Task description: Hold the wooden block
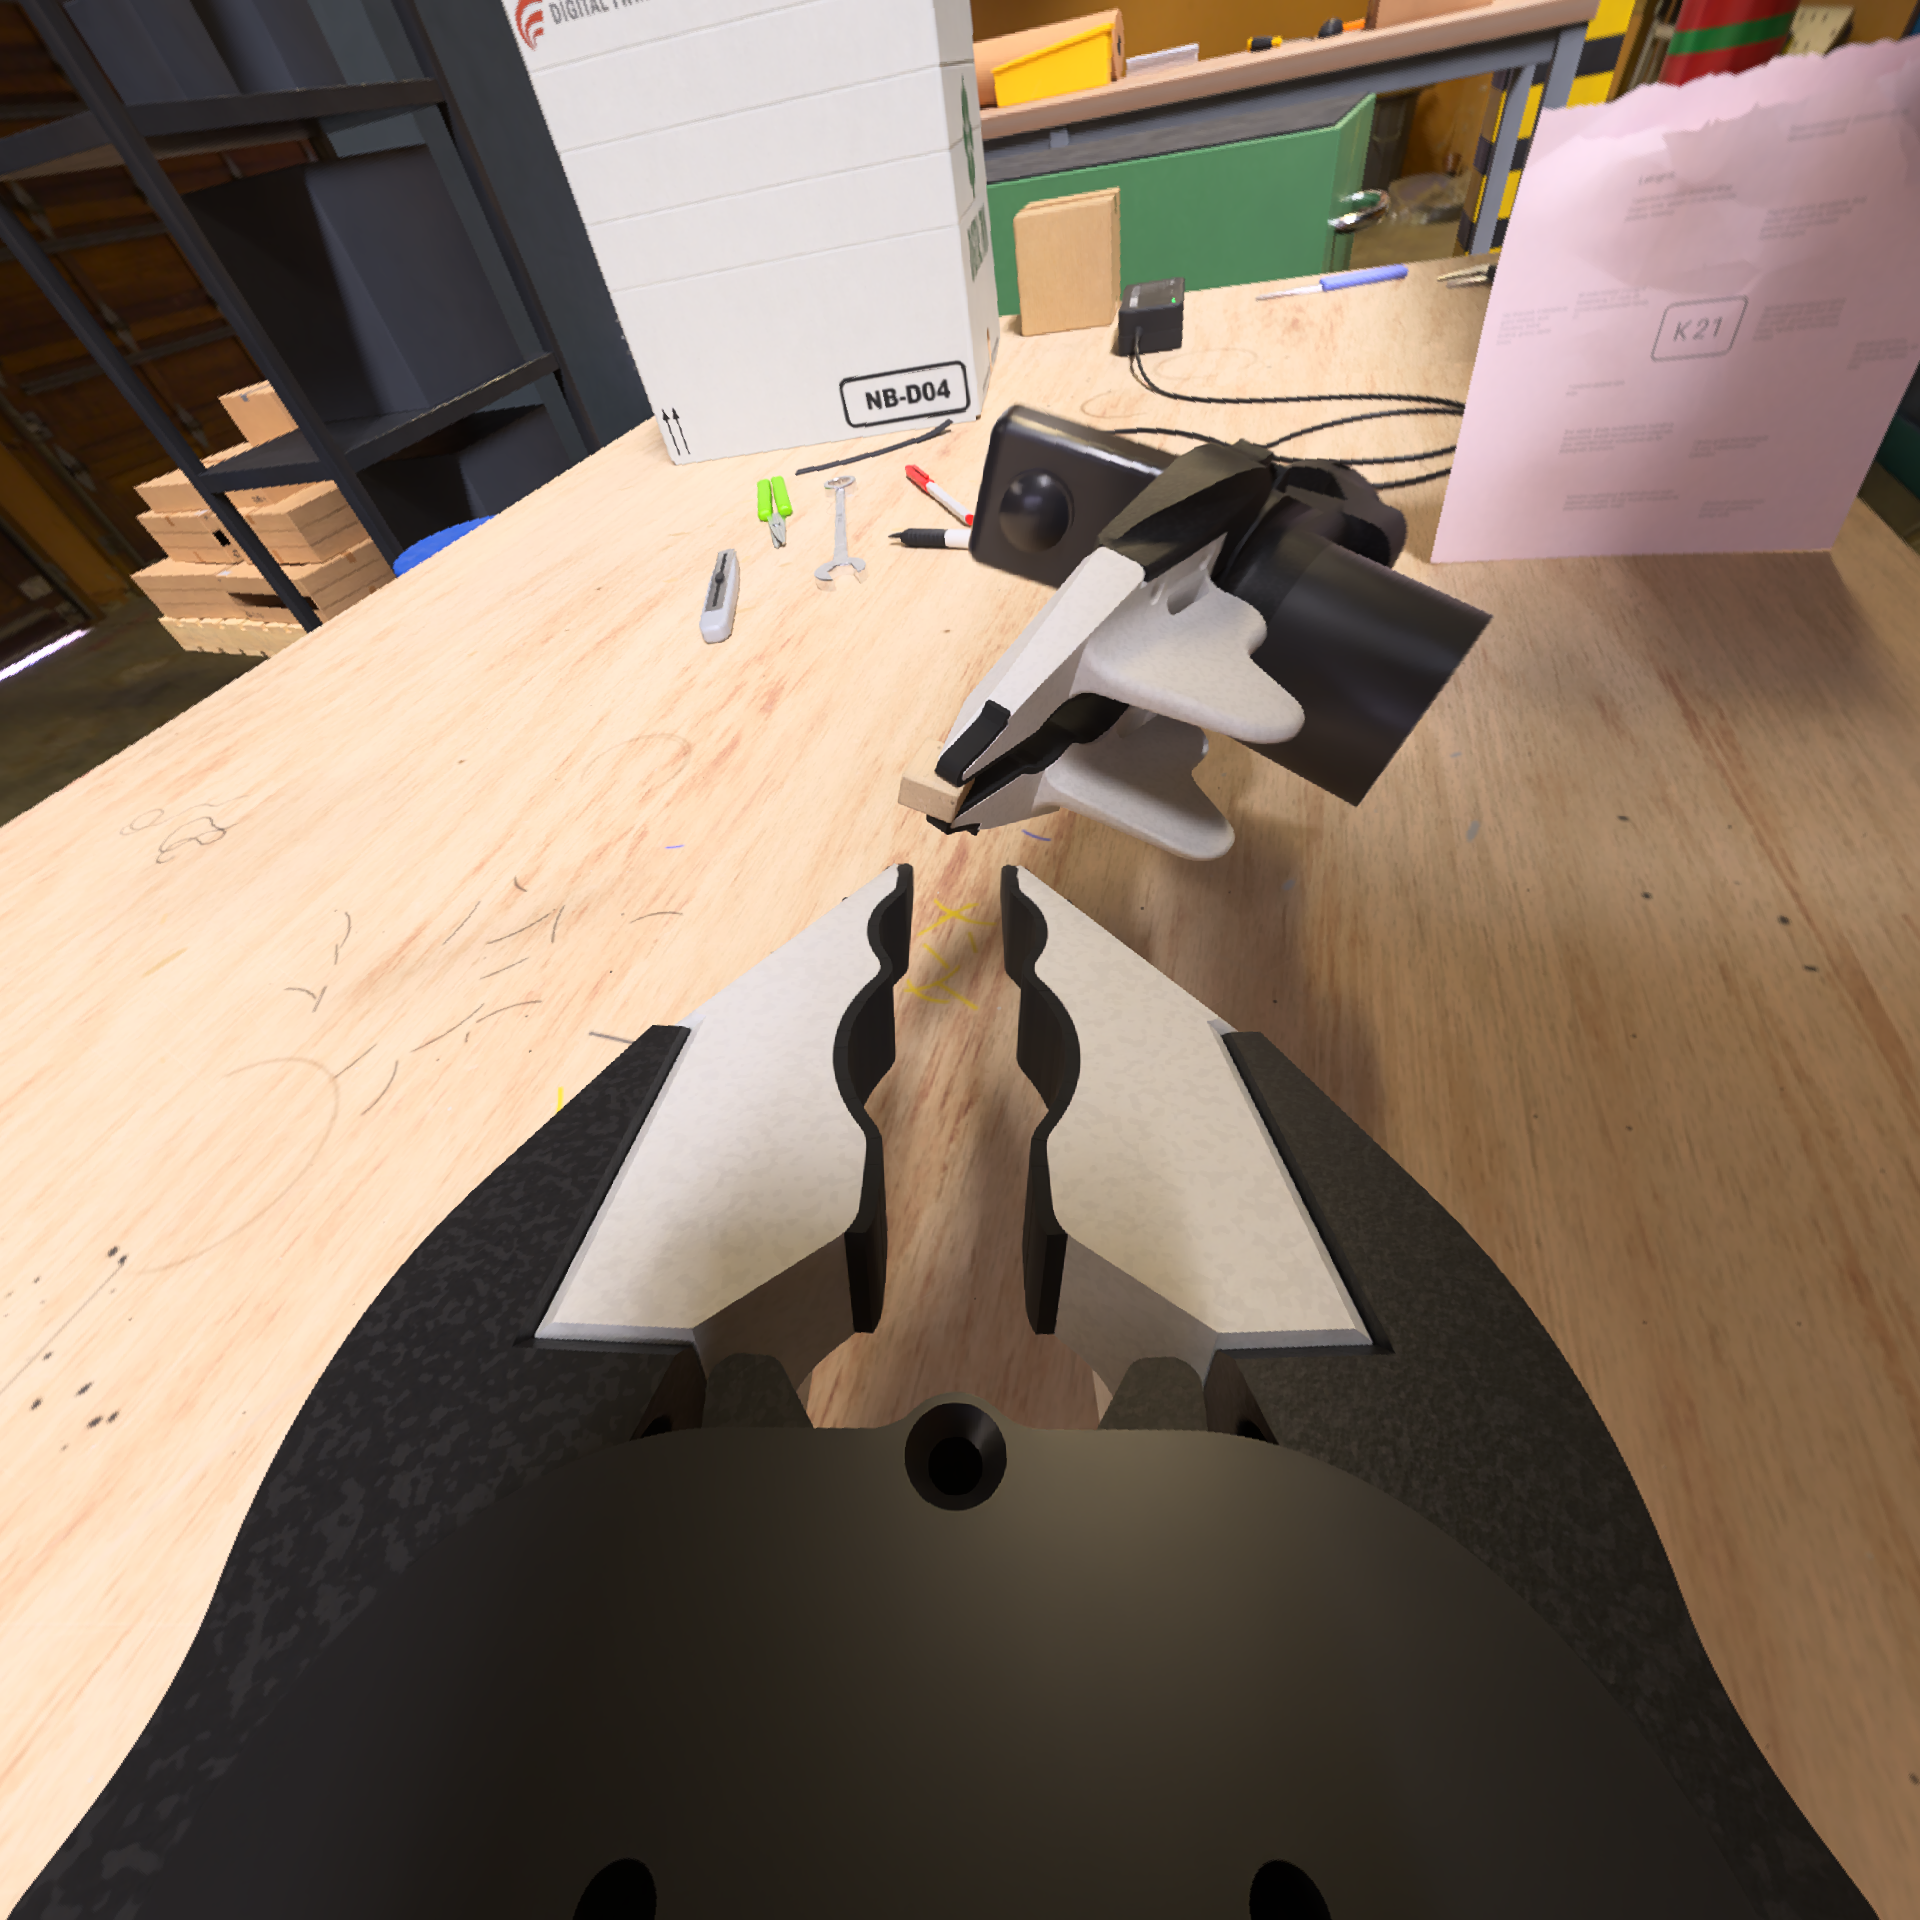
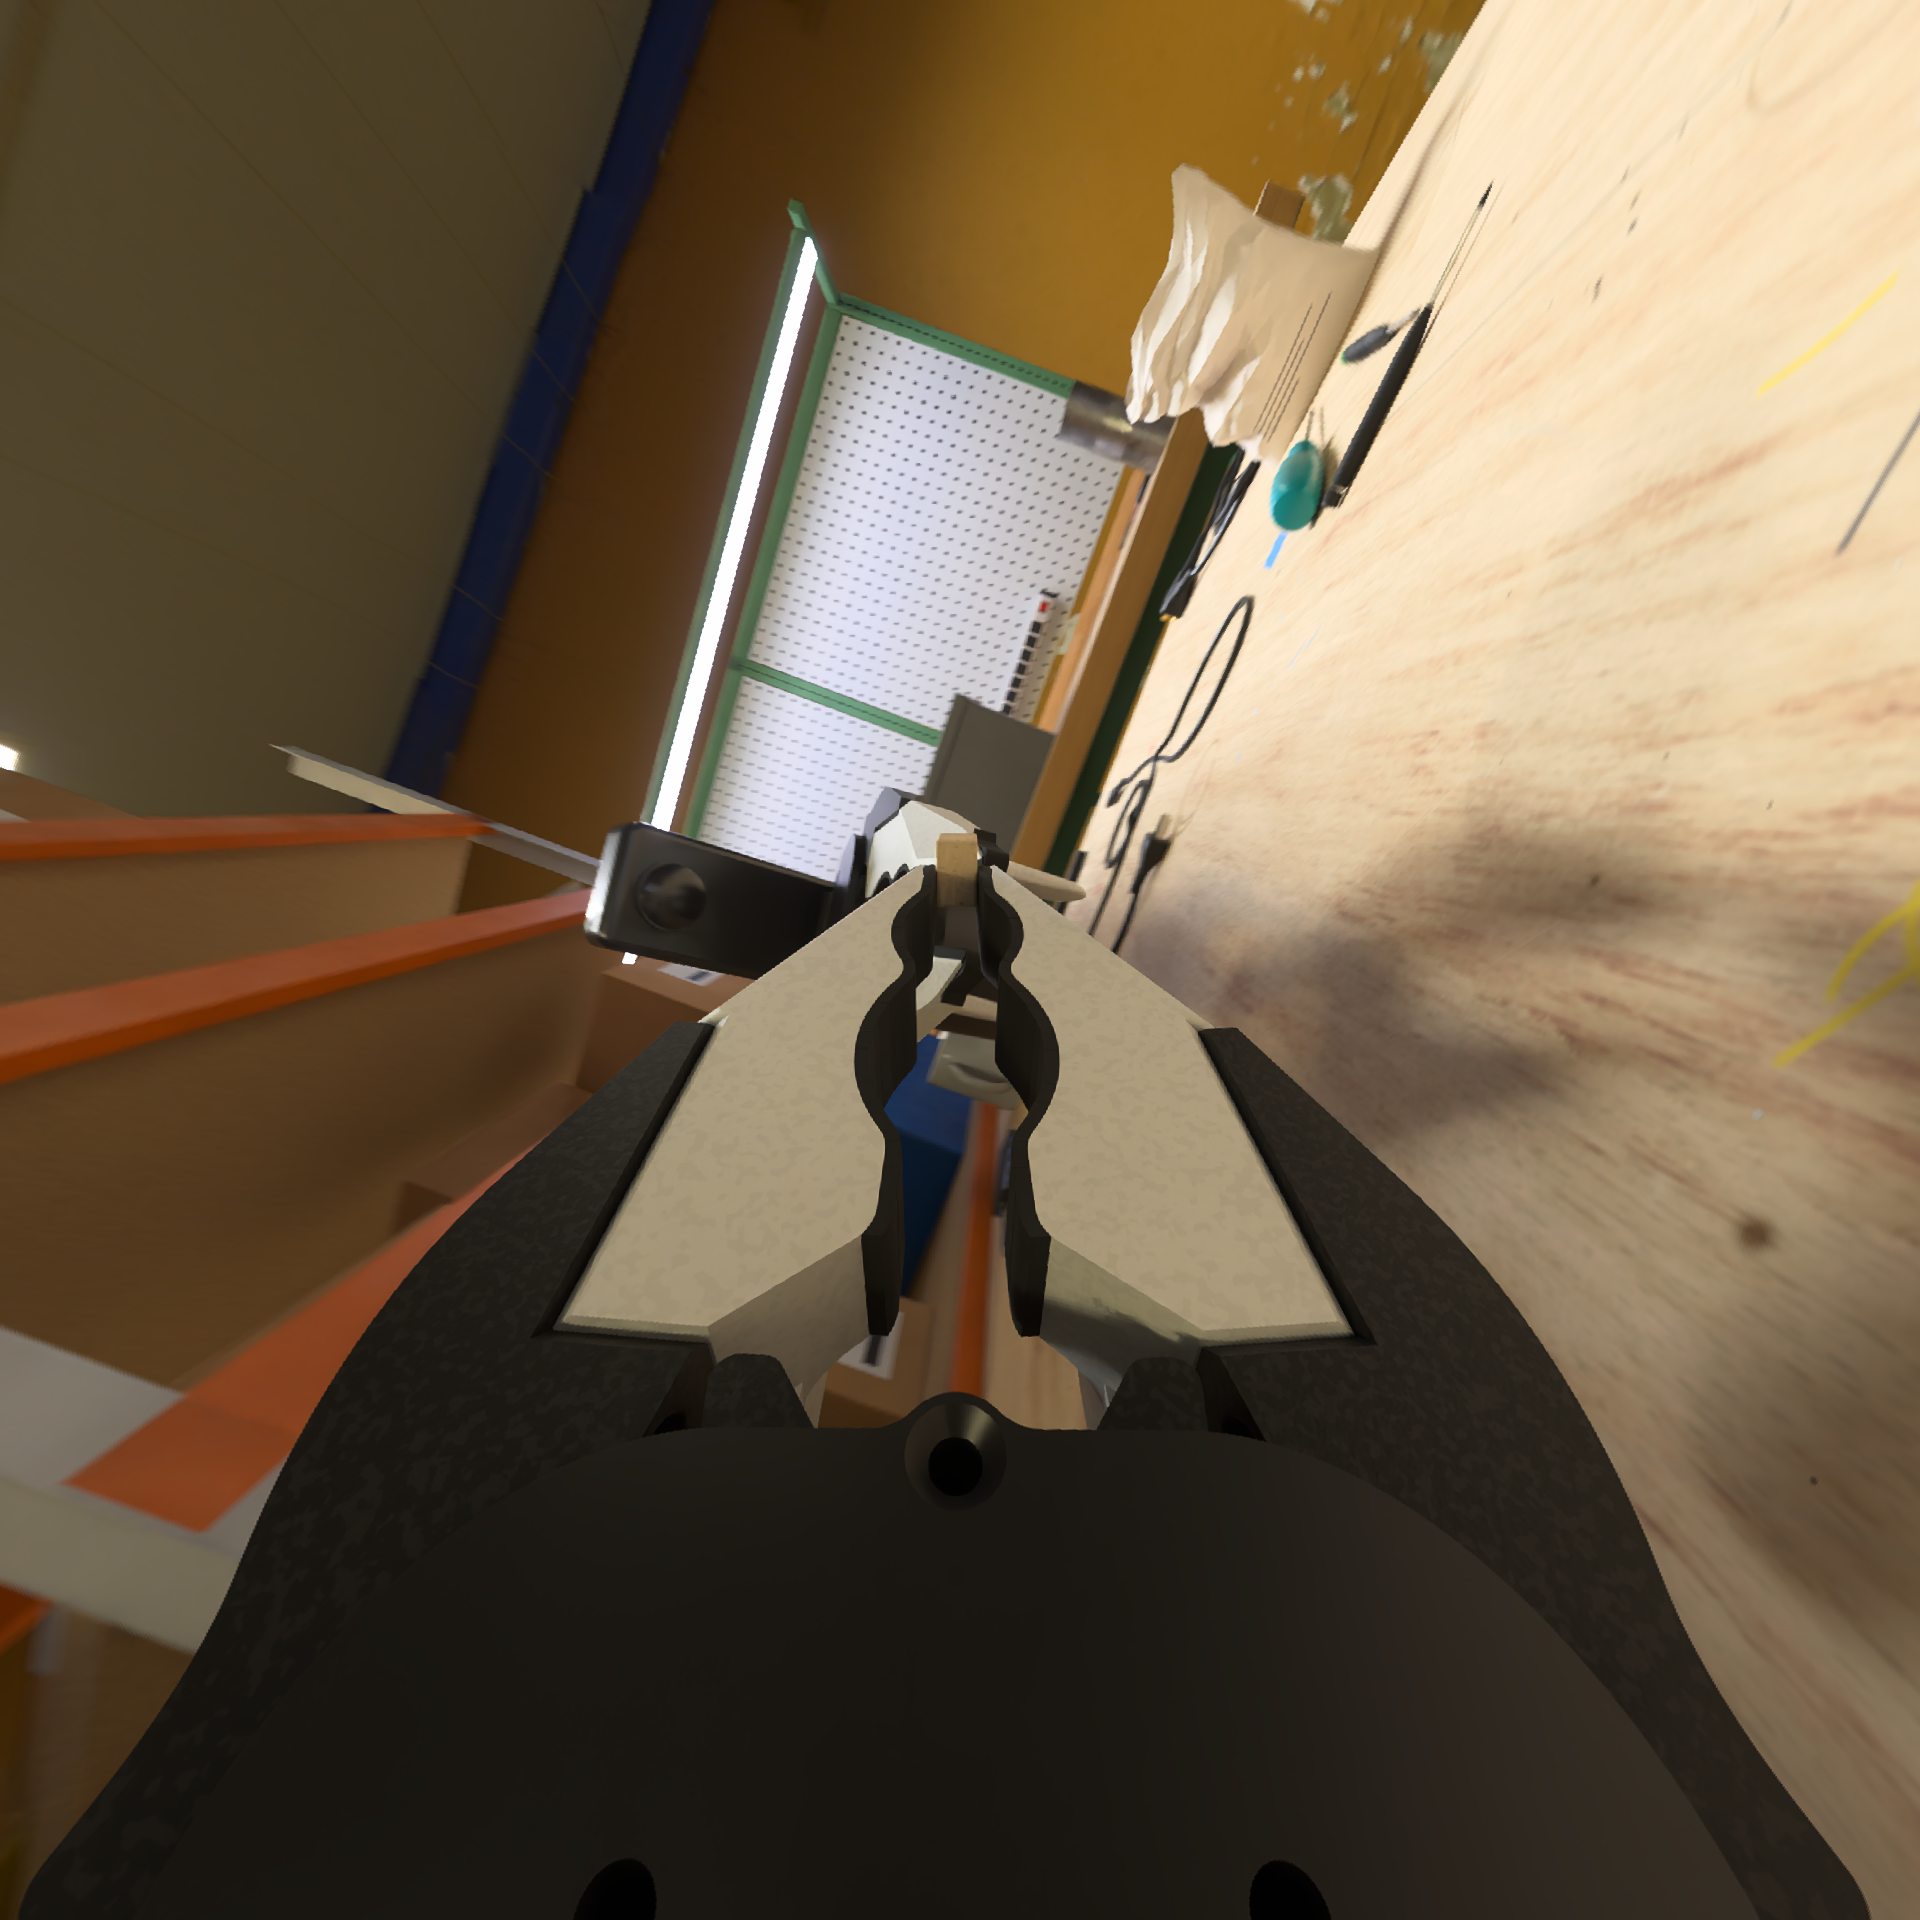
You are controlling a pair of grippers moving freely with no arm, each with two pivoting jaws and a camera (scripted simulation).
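The small, pale wooden block (image 1: 928,795) is pinched between the fingertips of my right gripper (image 1: 961,802), which is tilted down and holds it just over the plywood table (image 1: 416,831). In the right wrist view the right gripper (image 2: 956,881) is shut on the block (image 2: 954,860) at its very tips. My left gripper (image 1: 956,878) is open and empty, with its tips a short way in front of the block and pointing at it. Its black housing (image 2: 707,904) shows beyond the block in the right wrist view.
A tall white cardboard box (image 1: 790,208) stands at the back. A pink paper sheet (image 1: 1683,312) stands upright at the right. Green pliers (image 1: 774,509), a wrench (image 1: 840,530), a utility knife (image 1: 719,597) and markers (image 1: 935,494) lie behind the block. A black device (image 1: 1151,312) trails cables.
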